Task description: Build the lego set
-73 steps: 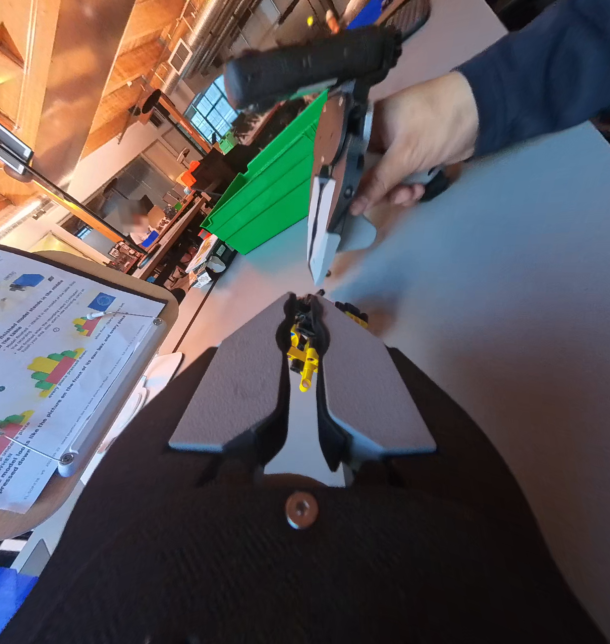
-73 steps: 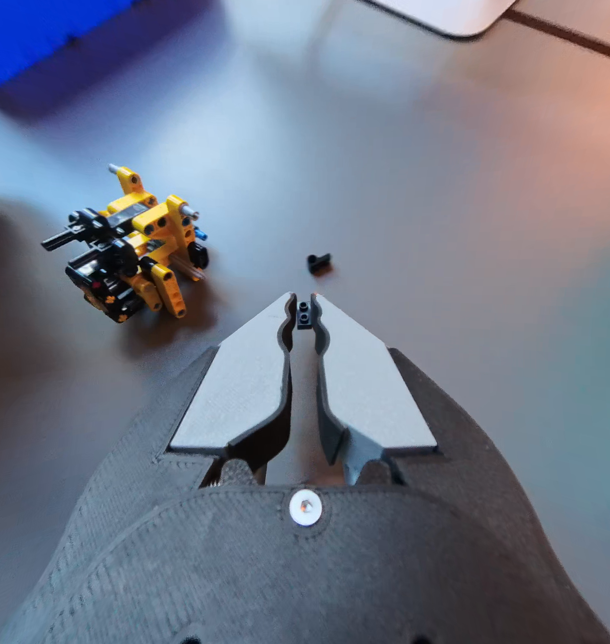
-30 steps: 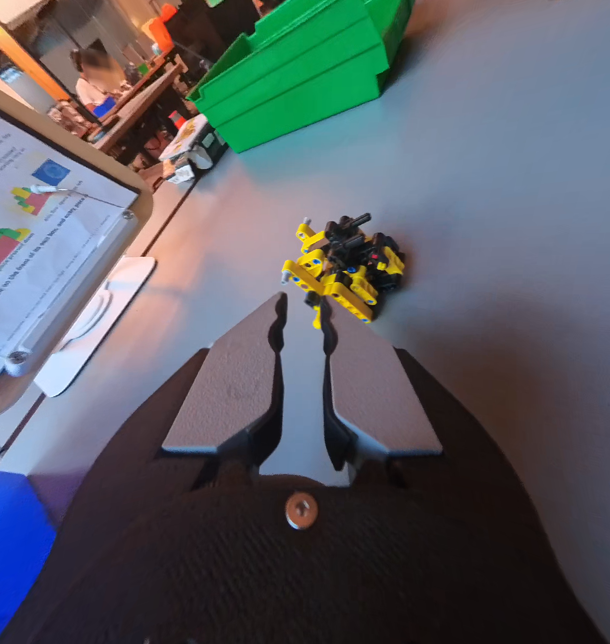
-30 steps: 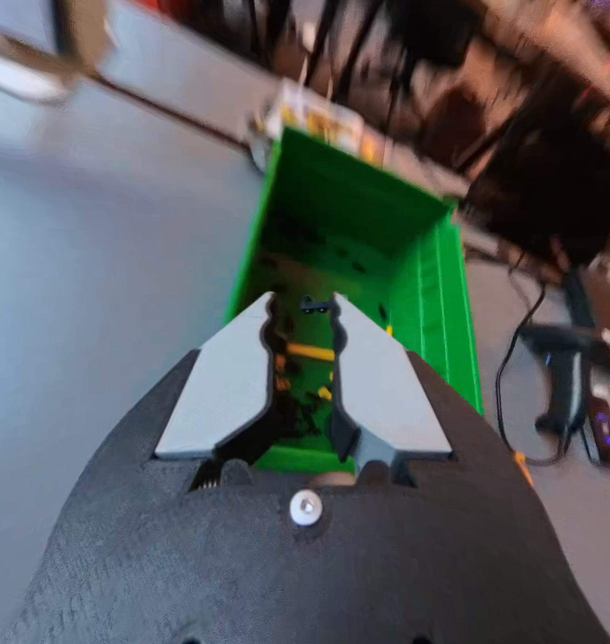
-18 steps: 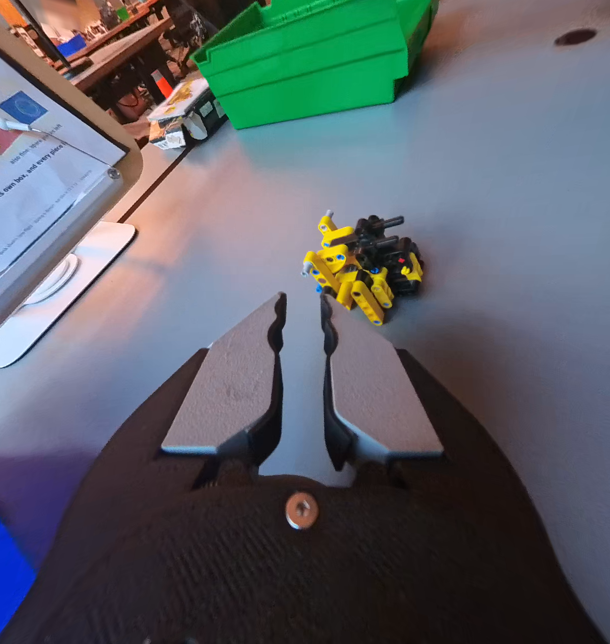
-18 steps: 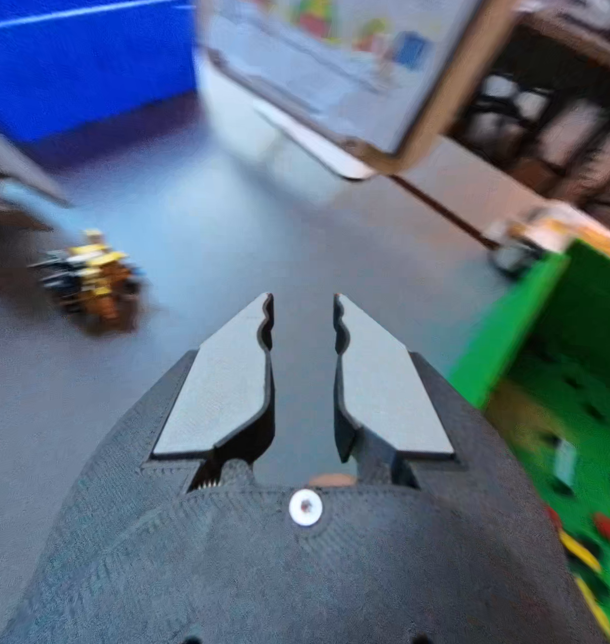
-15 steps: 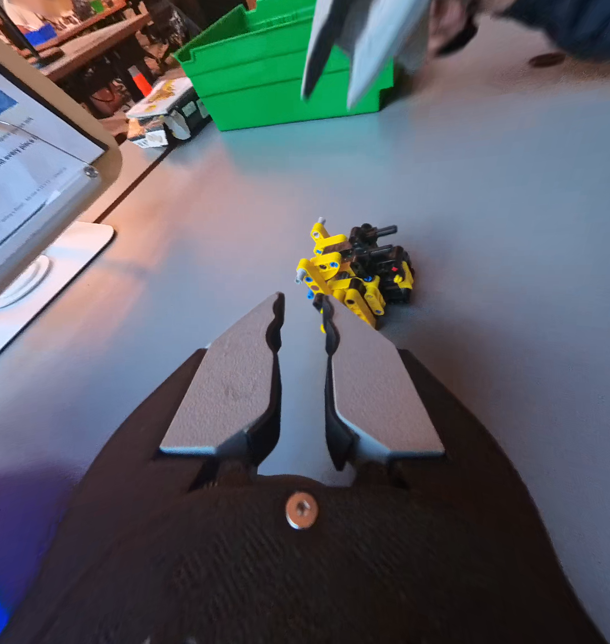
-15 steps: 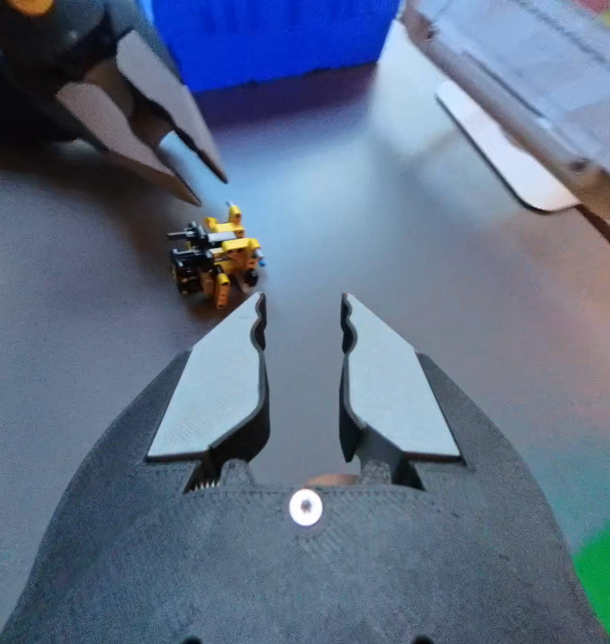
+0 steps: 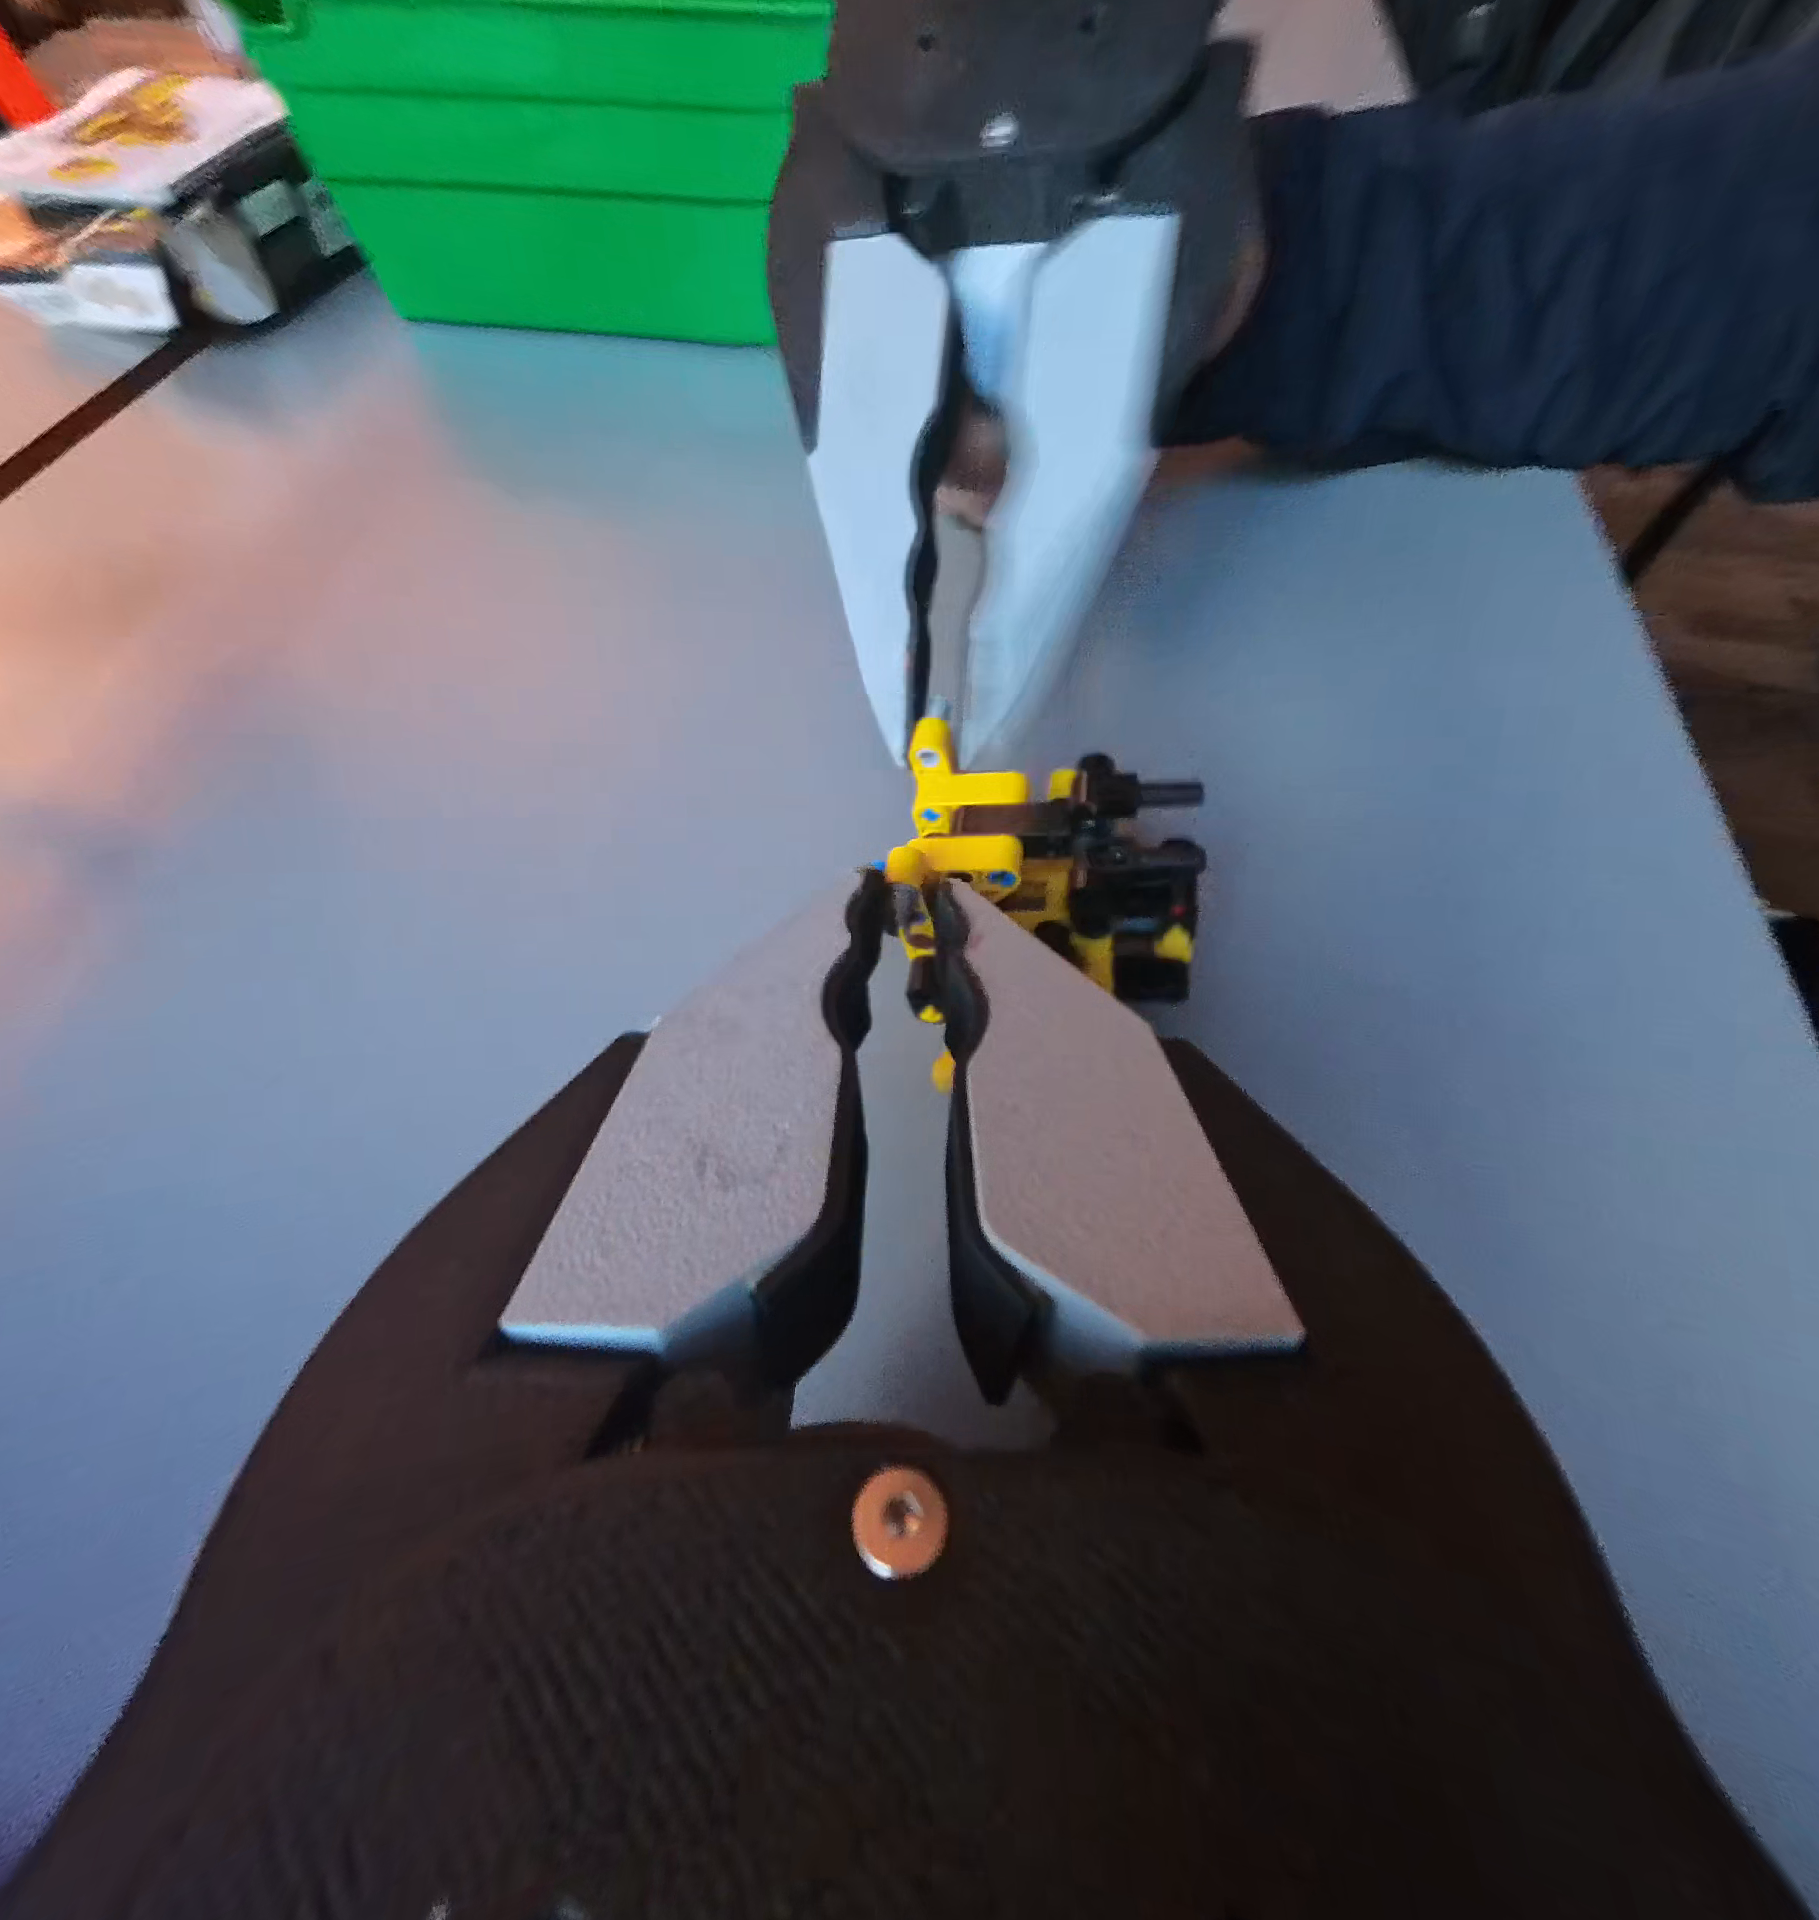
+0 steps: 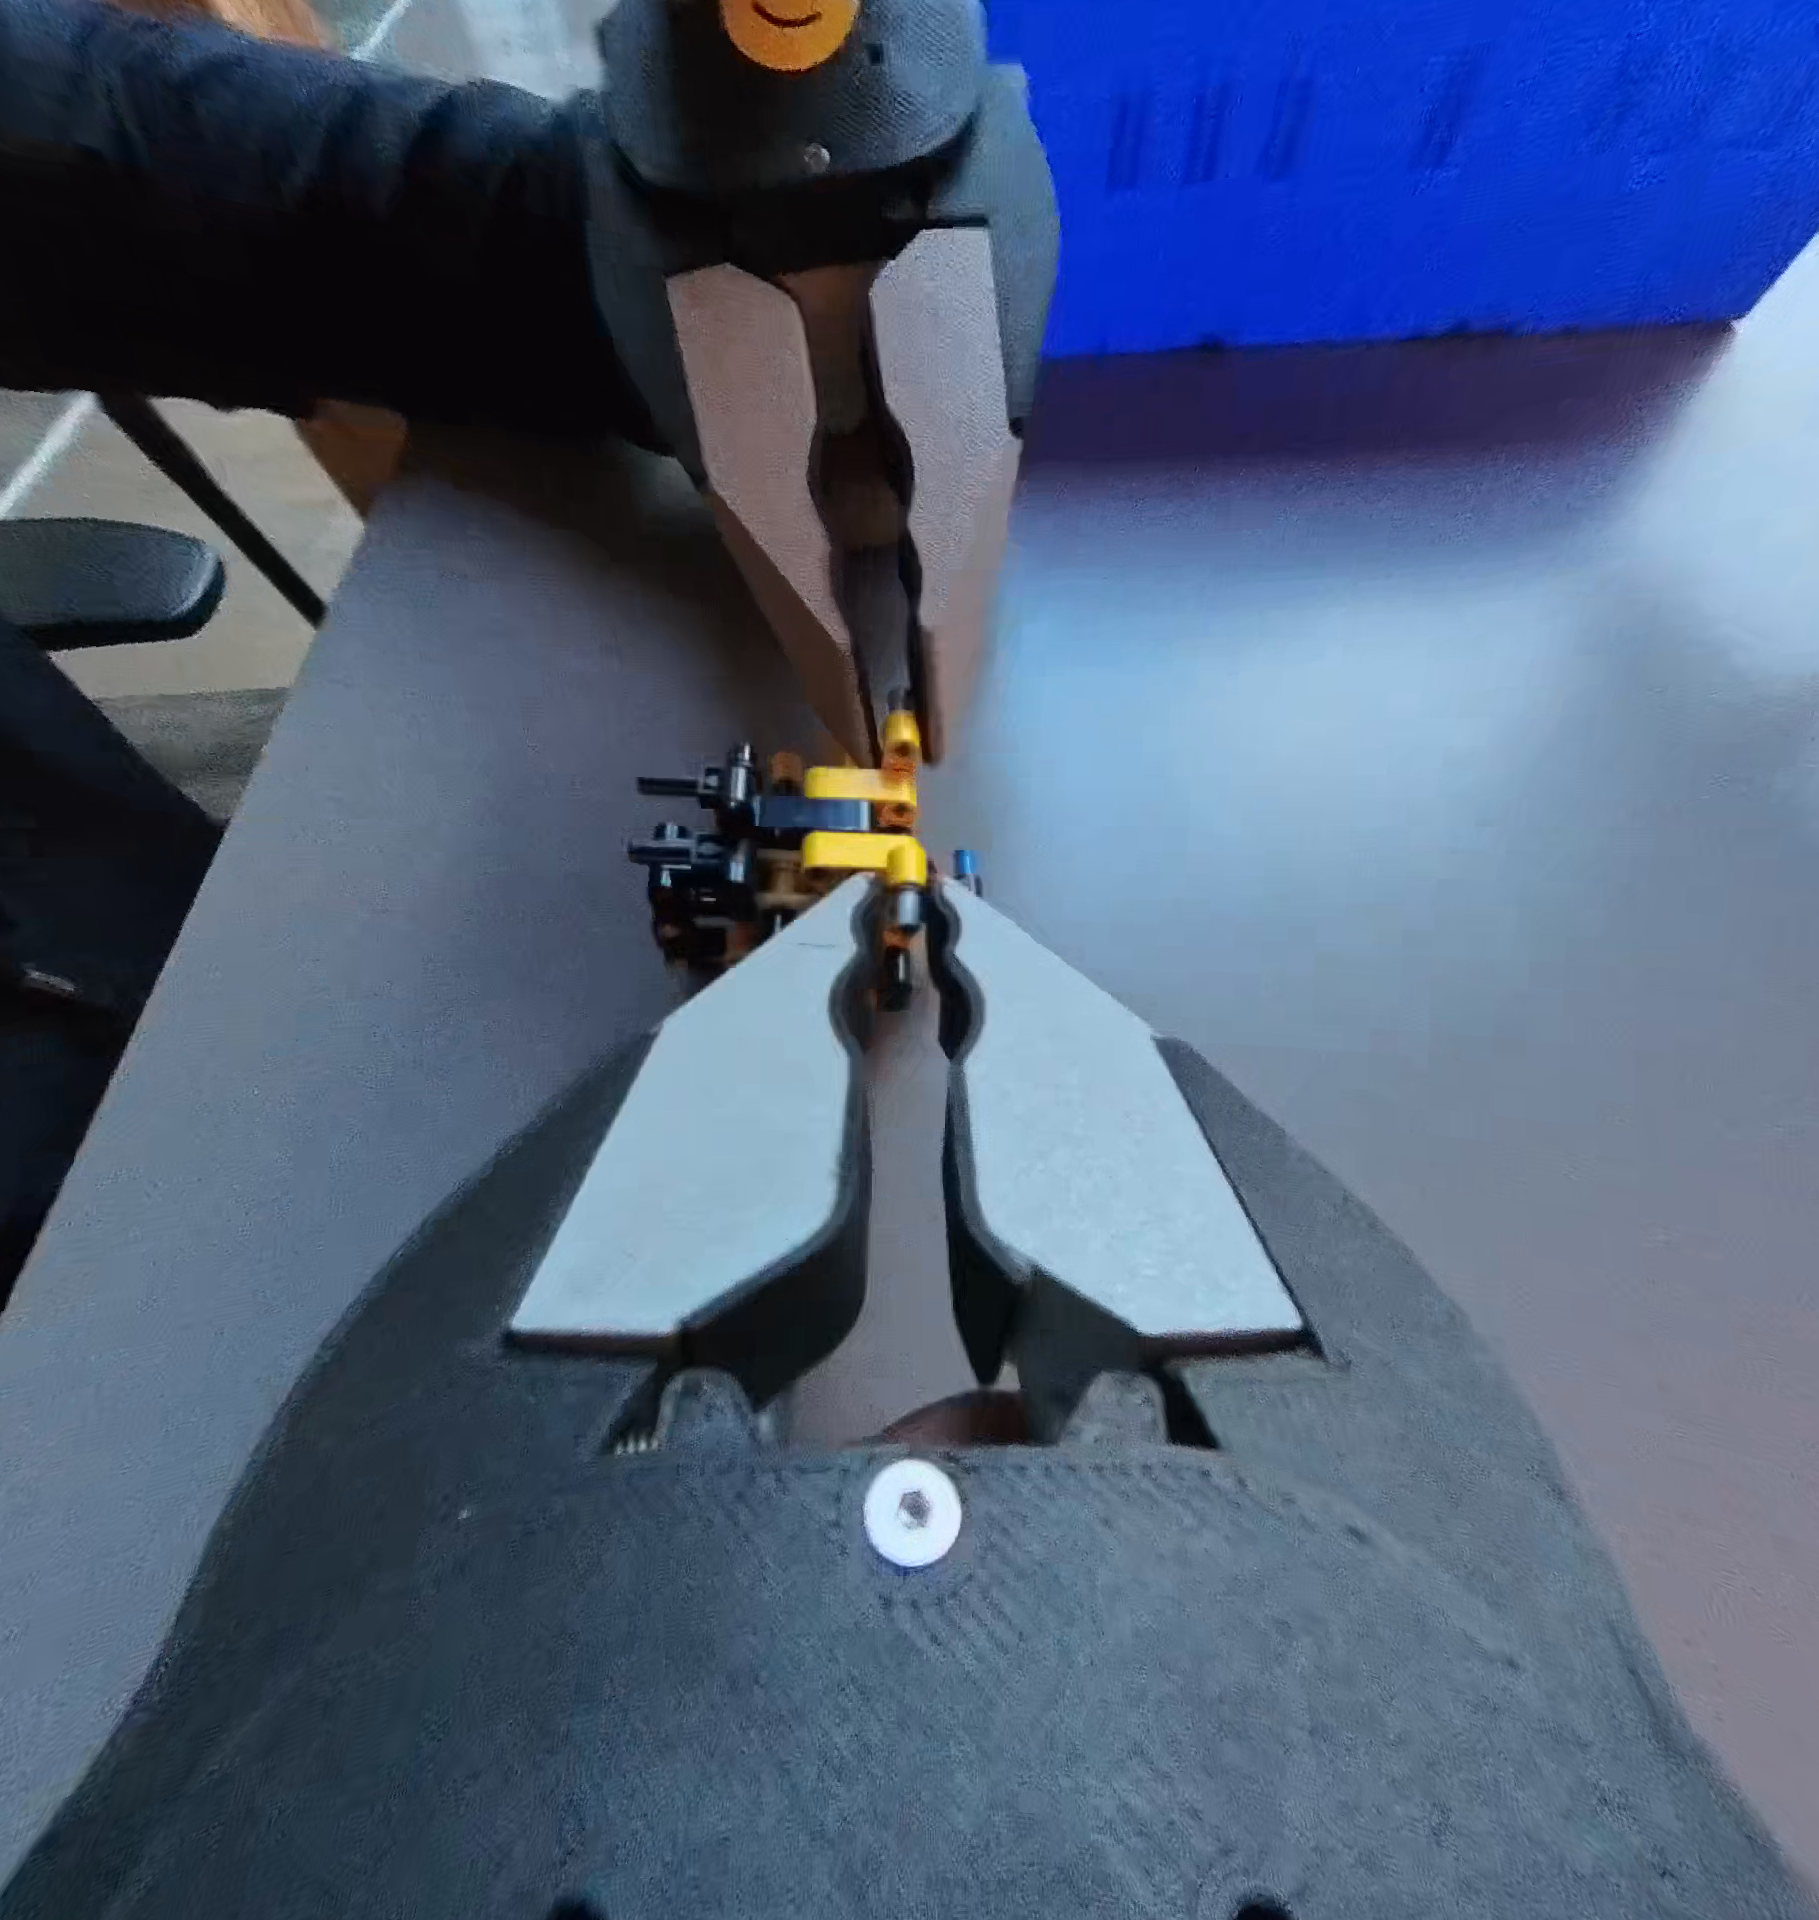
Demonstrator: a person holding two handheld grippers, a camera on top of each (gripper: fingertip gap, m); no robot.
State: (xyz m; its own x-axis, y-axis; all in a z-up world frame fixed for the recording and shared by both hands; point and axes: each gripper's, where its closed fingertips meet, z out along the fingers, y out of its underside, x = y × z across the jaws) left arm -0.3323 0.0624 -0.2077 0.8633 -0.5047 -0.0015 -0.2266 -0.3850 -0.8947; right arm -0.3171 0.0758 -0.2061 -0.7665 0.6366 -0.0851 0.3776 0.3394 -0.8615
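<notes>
A: Where do we have the lego model [image 9: 1040,883] just now?

B: It sits on the grey tabletop [image 9: 365,831], close to the tabletop's near-side edge where the sleeve [image 9: 1528,281] reaches in, and directly between our two tongs, which point at each other from opposite ends of it.

A: And the left tongs [image 9: 905,904]?

B: Closed to a narrow slot on a yellow-and-black arm that sticks out of the model toward them; the fingers [image 9: 1071,1101] sit on either side of that arm and pinch it. From the right wrist view the same left tongs [image 10: 900,732] come down onto a yellow upright end of the model [image 10: 780,862].

A: The right tongs [image 10: 900,904]?

B: Nearly shut too, gripping a yellow-and-black stub at the model's other end. In the left wrist view the right tongs [image 9: 931,732] meet a yellow upright piece at their tips.

A: What else shares the tabletop?

B: A green bin [image 9: 572,177] toward the far edge in the left view, and a blue box [image 10: 1404,177] behind the left tongs in the right view.
</notes>
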